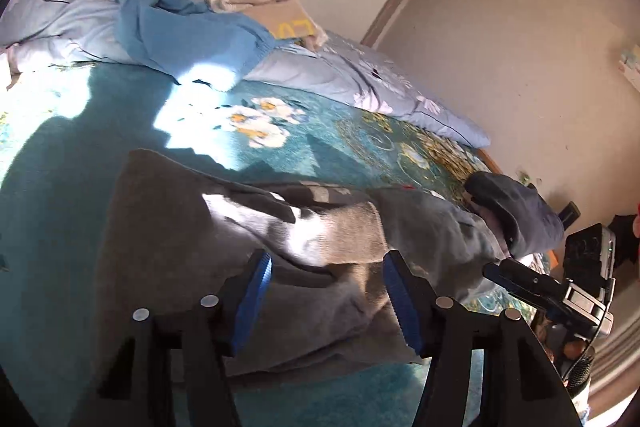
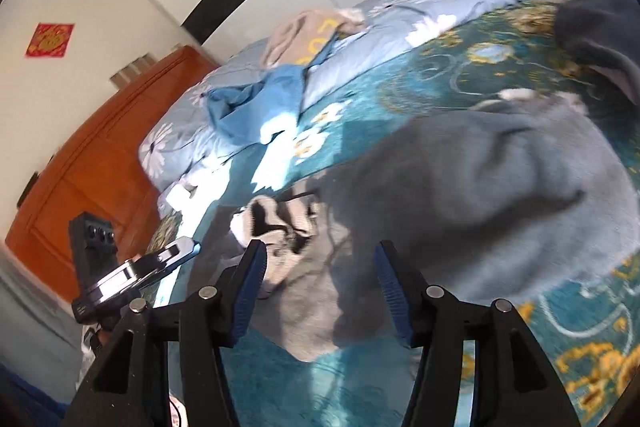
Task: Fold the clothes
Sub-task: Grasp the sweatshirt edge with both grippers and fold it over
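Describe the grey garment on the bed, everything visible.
The grey fleecy garment lies crumpled and partly folded on the teal floral bedspread, one cuffed sleeve laid across its body. Sunlight patches cross it. A dark navy garment touches its far end. The left gripper hovers open over it, holding nothing.

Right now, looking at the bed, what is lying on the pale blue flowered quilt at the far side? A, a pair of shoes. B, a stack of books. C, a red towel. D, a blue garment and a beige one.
D: a crumpled blue garment drapes over the flowered quilt, with a beige garment bearing yellow lettering just behind it; no shoes, books or red towel show there.
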### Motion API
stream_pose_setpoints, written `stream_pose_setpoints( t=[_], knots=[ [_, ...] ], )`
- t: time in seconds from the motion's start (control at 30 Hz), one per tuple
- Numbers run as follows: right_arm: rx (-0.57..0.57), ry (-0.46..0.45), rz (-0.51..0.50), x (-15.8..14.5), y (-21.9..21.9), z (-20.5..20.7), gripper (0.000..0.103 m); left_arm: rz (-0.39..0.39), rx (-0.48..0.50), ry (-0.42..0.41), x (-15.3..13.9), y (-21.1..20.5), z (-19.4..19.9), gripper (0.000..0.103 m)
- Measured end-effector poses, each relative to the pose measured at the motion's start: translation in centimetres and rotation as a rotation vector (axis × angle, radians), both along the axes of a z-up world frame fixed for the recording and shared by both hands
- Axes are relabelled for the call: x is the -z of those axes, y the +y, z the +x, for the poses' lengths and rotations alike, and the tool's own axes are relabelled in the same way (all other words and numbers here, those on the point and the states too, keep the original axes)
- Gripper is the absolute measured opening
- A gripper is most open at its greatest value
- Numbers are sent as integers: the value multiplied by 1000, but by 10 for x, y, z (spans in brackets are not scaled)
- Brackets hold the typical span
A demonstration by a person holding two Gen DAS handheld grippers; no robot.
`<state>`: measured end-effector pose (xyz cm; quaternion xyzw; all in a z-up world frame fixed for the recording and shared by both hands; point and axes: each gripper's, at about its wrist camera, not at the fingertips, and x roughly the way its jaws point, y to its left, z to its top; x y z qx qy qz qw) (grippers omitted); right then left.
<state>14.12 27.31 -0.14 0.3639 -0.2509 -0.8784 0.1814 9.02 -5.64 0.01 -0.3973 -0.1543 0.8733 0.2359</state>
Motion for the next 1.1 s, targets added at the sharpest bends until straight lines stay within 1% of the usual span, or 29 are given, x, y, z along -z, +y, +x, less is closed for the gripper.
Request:
stream_pose_setpoints(
  t=[0.1, 0.2, 0.27, 0.37, 0.5, 0.57, 0.6, 0.63, 0.73, 0.83, 0.9, 0.97, 1.03, 1.1],
  knots=[
    [-100, -13, 56, 1, -38, -37, 60, -29, -106, -22, 11, -33, -7, 63],
    [-197, -28, 105, 3, -73, -73, 60, -57, -170, -32, 21, -57, -10, 63],
    [-221, -63, 103, 13, -81, -91, 60, -57, -192, -40, 27, -69, -12, 63],
    [-230, -127, 101, 30, -86, -110, 60, -51, -199, -68, 36, -78, -16, 63],
    [-239, -165, 58, 38, -89, -112, 60, -56, -189, -94, 46, -77, -22, 63],
    [-243, -164, 54, 37, -90, -111, 46, -54, -180, -100, 48, -75, -25, 63],
    [-243, -166, 56, 36, -90, -111, 25, -53, -175, -101, 49, -73, -27, 63],
    [-239, -171, 66, 35, -90, -112, 9, -53, -171, -102, 49, -72, -28, 63],
    [-196, -147, 90, 27, -82, -112, 6, -52, -164, -104, 50, -69, -31, 63],
    [-142, -139, 44, 24, -65, -114, 5, -51, -162, -118, 55, -69, -32, 63],
    [-119, -168, 59, 32, -61, -118, 6, -50, -165, -131, 59, -70, -34, 63],
    [-104, -224, 73, 49, -60, -121, 5, -53, -169, -147, 63, -70, -36, 63],
    [-86, -264, 53, 64, -58, -122, 6, -54, -169, -159, 66, -70, -36, 63],
    [-75, -267, 28, 66, -55, -121, 6, -54, -169, -169, 69, -69, -36, 63]
  ],
)
